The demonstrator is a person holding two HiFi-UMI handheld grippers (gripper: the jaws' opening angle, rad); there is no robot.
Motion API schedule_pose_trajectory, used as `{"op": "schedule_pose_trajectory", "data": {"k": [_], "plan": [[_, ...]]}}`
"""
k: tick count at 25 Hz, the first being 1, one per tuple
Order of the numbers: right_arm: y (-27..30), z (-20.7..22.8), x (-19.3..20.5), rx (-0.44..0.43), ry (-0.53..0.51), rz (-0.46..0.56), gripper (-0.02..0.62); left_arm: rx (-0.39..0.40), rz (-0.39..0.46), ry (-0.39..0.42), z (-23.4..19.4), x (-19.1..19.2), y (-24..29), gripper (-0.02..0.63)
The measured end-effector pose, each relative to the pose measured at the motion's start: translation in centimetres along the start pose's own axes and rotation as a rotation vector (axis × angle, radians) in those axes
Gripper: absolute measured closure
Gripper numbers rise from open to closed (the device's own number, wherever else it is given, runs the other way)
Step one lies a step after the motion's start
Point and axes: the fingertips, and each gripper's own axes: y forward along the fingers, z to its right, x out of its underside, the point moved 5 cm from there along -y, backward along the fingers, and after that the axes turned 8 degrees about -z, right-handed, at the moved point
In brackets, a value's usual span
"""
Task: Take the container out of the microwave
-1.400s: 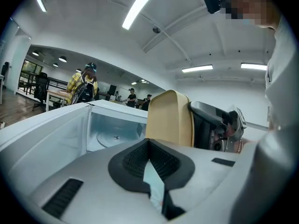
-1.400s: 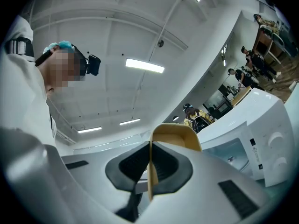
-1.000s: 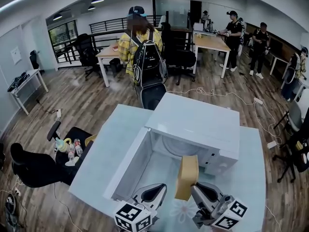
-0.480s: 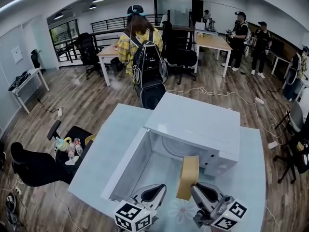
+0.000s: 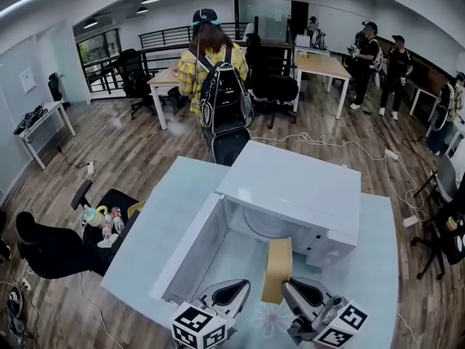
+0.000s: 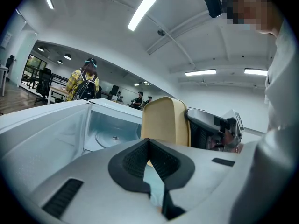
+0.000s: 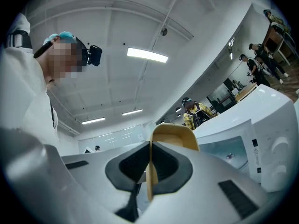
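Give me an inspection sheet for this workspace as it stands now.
Surface: pale table carrying a white microwave, its door swung open to the left.
Job's things: tan container is outside the cavity, held on edge in front of the opening; the turntable has nothing on it.
Clutter: bottles on a black chair left of the table.
Grippers: right claw shut on the container's wall; left claw shut, with nothing in it.
Cables: white cable trailing over the floor behind the microwave.
Surroundings: person with backpack beyond the table; other people near desks at right.
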Motion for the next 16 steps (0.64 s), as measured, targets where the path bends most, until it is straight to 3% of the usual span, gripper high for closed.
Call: {"op": "schedule_pose_trajectory", "data": {"k": [16], "plan": [[0.5,0.3,0.3,-0.007,-0.024,-0.050,0.571,-0.008,-0.039,-0.014,0.1,1.4,0.0,0.601]]}}
